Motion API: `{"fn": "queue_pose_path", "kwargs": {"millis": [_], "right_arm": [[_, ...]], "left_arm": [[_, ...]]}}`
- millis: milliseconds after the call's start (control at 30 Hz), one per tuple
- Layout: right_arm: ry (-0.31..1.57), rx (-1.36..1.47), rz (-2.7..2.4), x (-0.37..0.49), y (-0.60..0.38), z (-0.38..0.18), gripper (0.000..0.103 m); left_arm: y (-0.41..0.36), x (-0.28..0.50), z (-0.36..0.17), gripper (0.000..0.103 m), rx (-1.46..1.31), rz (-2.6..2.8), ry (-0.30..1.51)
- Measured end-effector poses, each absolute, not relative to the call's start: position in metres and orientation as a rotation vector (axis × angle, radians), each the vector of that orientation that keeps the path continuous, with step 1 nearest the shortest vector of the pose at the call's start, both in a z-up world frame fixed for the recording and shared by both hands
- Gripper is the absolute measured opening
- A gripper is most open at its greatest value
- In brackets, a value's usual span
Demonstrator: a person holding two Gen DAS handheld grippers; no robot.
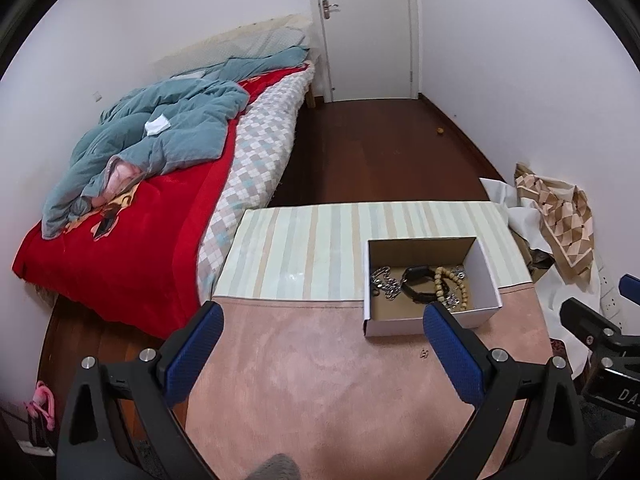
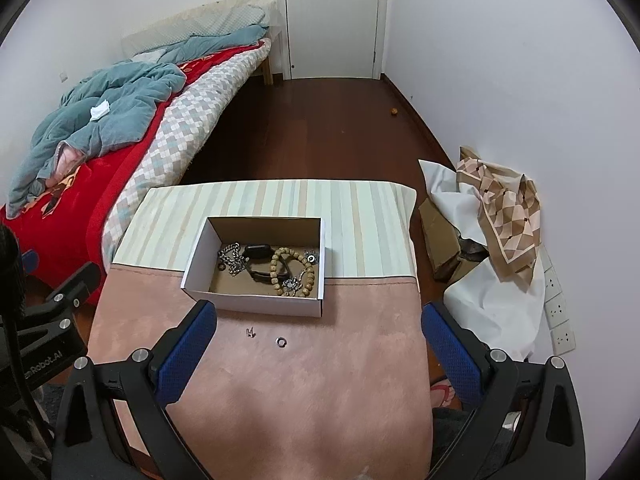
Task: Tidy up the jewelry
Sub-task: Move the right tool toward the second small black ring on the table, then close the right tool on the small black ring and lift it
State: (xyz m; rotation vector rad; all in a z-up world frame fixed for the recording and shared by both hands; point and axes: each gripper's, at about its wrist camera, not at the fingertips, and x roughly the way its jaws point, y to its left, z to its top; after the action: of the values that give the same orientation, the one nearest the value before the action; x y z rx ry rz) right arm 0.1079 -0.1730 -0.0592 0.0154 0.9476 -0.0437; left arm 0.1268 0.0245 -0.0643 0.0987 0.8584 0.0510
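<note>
A white cardboard box [image 2: 256, 307] [image 1: 486, 268] stands on the table. It holds a silver chain [image 2: 234, 258], a black watch [image 2: 258, 262] and a wooden bead bracelet [image 2: 294, 276]. On the pink cloth [image 2: 300, 380] in front of the box lie a small silver ring [image 2: 282, 341] and a tiny metal earring [image 2: 250, 333]; the earring also shows in the left wrist view [image 1: 424, 354]. My right gripper [image 2: 318, 344] is open and empty, just behind the ring. My left gripper [image 1: 322, 348] is open and empty, left of the box.
A striped cloth [image 2: 360, 216] covers the table's far half. A bed [image 1: 132, 220] with red and teal bedding lies at the left. Crumpled cloths and a cardboard box [image 2: 444, 236] sit on the floor at the right, by wall sockets [image 2: 558, 308].
</note>
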Motion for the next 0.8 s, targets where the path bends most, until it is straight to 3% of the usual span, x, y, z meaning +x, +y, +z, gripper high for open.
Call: {"fn": "queue_pose_path", "kwargs": {"millis": [267,333,400,500,667,800], "right_arm": [[1.030,0.049,0.004,0.118,-0.178,-0.137,0.102],[1.051,0.046,0.008,0.121,-0.178,-0.171,0.086],[1.093,0.062,0.046,0.127,-0.174,-0.202,0.048],[1.128,0.116,0.113,0.135,-0.169,-0.244,0.045],[1.099,0.100,0.172,0.139,-0.149,-0.270,0.045],[1.065,0.039,0.158,0.141,-0.139,-0.275,0.032]], "left_arm": [[0.032,0.138,-0.140,0.102,0.177,0.194,0.962],[0.035,0.143,-0.168,0.102,0.205,0.231,1.010],[0.041,0.148,-0.190,0.102,0.209,0.251,1.061],[0.049,0.155,-0.219,0.102,0.178,0.252,1.144],[0.058,0.162,-0.241,0.102,0.156,0.245,1.212],[0.061,0.164,-0.247,0.102,0.156,0.239,1.225]]}}
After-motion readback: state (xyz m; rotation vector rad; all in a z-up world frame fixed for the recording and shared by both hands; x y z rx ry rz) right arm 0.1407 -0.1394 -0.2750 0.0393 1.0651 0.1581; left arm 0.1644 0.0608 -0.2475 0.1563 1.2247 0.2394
